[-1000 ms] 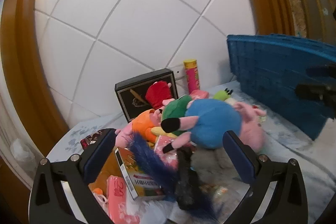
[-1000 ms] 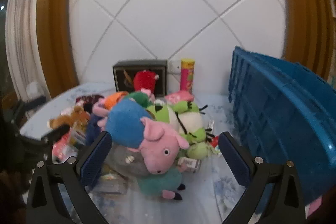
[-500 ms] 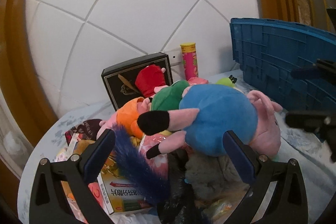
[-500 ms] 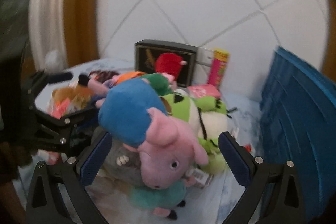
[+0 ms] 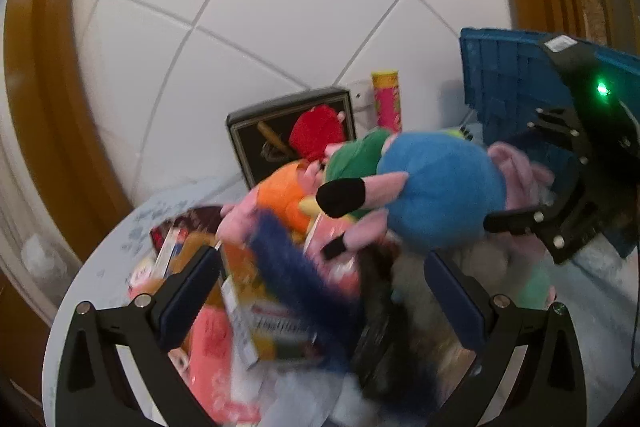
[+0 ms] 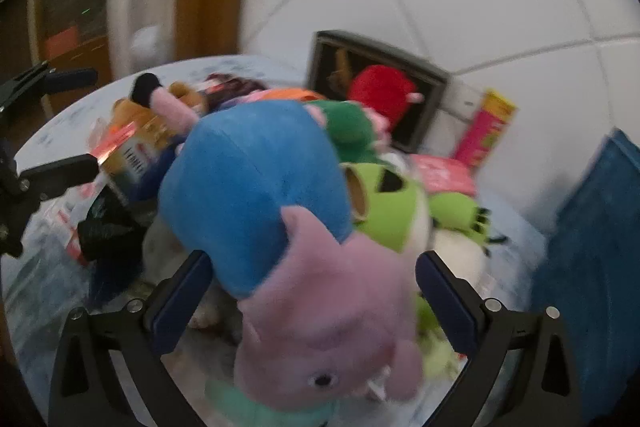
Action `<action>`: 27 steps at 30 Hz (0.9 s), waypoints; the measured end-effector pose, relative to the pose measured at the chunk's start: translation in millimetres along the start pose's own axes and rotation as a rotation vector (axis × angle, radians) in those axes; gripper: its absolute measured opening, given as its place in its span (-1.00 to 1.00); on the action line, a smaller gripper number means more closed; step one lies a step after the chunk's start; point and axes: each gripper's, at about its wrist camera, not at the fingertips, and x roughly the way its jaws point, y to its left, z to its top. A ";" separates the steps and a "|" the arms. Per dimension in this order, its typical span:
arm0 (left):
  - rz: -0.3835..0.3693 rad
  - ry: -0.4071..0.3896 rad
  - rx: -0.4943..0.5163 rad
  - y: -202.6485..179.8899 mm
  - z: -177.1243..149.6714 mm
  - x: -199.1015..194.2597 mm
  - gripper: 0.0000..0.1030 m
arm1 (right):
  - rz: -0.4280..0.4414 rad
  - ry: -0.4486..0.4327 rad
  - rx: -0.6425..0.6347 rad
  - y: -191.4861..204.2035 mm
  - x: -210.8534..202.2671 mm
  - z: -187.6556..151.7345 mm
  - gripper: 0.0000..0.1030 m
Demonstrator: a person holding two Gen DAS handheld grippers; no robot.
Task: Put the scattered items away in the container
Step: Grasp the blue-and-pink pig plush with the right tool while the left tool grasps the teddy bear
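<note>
Right tool (image 6: 310, 301) spread wide around the pig (image 6: 280, 227), atop the pile beside the crate (image 6: 600, 247) — left tool (image 5: 320, 299) also apart. Risk: a shallow grip slips off the soft plush.

A pale table (image 5: 120, 239) carries piled plush toys (image 5: 440, 187), boxes (image 5: 264, 311) and a blue crate (image 5: 504, 75).

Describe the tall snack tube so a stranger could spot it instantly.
Start at the white tiled wall behind the toy pile. A black framed box leans against it, and just to its right, before the blue crate, stands the snack tube. It is the only upright cylinder: pink body, yellow top.
</note>
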 end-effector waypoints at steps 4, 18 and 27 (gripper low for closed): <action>0.035 0.039 0.001 11.8 -21.5 -7.0 1.00 | -0.011 0.033 -0.089 8.6 20.8 6.5 0.99; 0.192 0.120 -0.062 106.6 -53.3 3.0 1.00 | -0.054 0.111 -0.008 5.0 36.8 5.6 0.85; 0.136 0.200 0.024 175.2 -51.0 69.1 1.00 | -0.064 0.106 0.050 4.0 38.2 2.6 0.92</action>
